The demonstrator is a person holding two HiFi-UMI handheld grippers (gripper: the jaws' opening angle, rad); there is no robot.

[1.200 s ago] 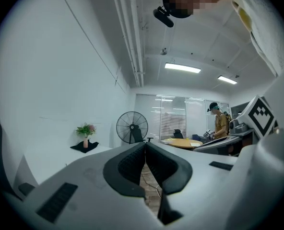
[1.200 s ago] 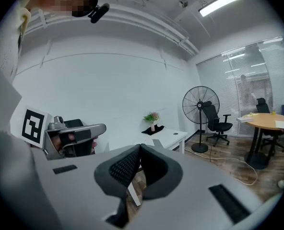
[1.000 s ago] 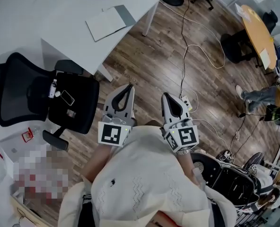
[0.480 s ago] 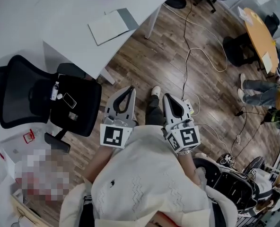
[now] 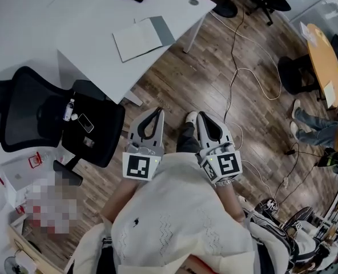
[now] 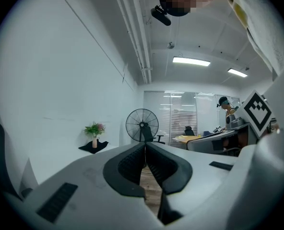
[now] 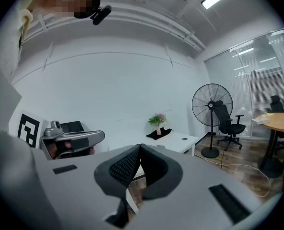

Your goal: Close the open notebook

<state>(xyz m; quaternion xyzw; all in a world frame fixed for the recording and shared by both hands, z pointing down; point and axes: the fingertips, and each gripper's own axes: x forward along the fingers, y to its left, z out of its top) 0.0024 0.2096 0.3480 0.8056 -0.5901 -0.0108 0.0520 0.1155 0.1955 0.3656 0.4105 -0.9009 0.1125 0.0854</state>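
The open notebook [image 5: 141, 37] lies on the white table [image 5: 89, 21] at the top of the head view, a pale page to the left and a grey cover to the right. Both grippers are held out in front of the person's body over the wooden floor, well short of the table. My left gripper [image 5: 159, 111] is shut with nothing in it, its jaws meeting at the tips in its own view [image 6: 145, 145]. My right gripper [image 5: 200, 115] is shut and empty too [image 7: 139, 146]. The notebook does not show in either gripper view.
A black office chair [image 5: 49, 116] with a phone and small items on its seat stands left of the grippers, beside the table corner. Cables [image 5: 233, 76] run across the floor. A round wooden table [image 5: 323, 53] is at the far right. A standing fan [image 7: 211, 105] and a small plant [image 7: 158, 121] stand beyond.
The person has stepped forward: table, notebook and chair have slid lower and to the right in the head view. A shoe now shows between the grippers. Both stay shut.
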